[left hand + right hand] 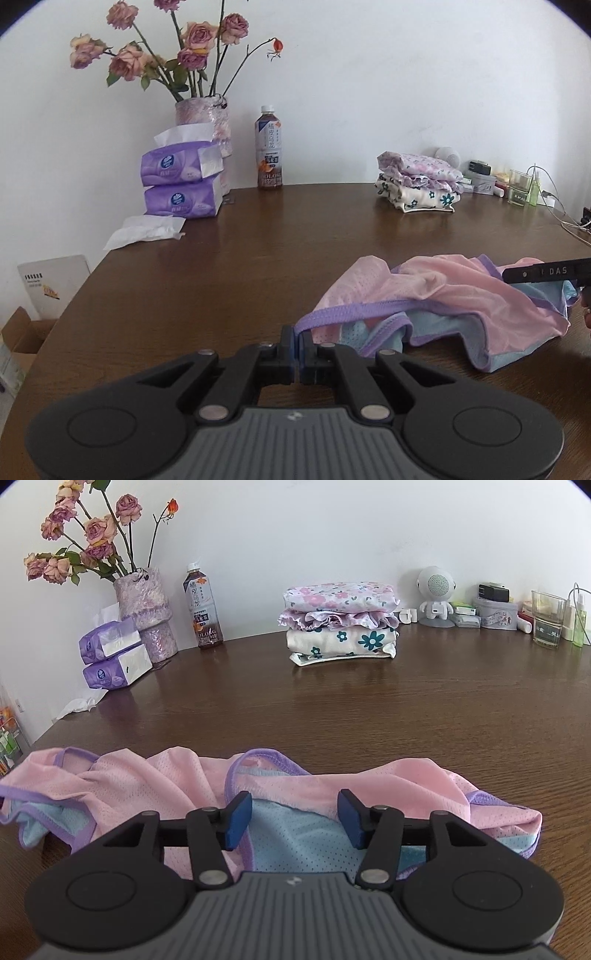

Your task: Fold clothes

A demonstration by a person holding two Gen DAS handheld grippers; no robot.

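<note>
A dark wooden table (229, 280) holds a small crumpled garment (443, 295) of pink and pale blue mesh with purple trim.

The left gripper (298, 343) has its jaws pressed together on a purple strap (354, 312) of the garment. The strap runs taut from between the jaws up and to the right into the heap of cloth, which lies ahead and to the right of them. The pinch appears meant to draw one edge outward so the cloth can be spread flat.

The right gripper (293, 821) has its jaws spread wide, with the blue mesh panel showing in the gap between them. The garment lies directly under and ahead of these jaws and reaches well out to both sides. Whether the blue fingertips (236, 821) touch the cloth cannot be told. This gripper seems poised to take hold of the middle or the opposite edge. Part of it shows as a black bar at the far right edge in the left camera's view.

Far ahead of both pairs of jaws, near the wall, sits a neat stack of folded floral clothes (340, 622), probably where finished pieces go. To the far left of the jaws stand a vase of dried roses (144, 609), a tea bottle (203, 609) and two purple tissue packs (114, 653).
</note>
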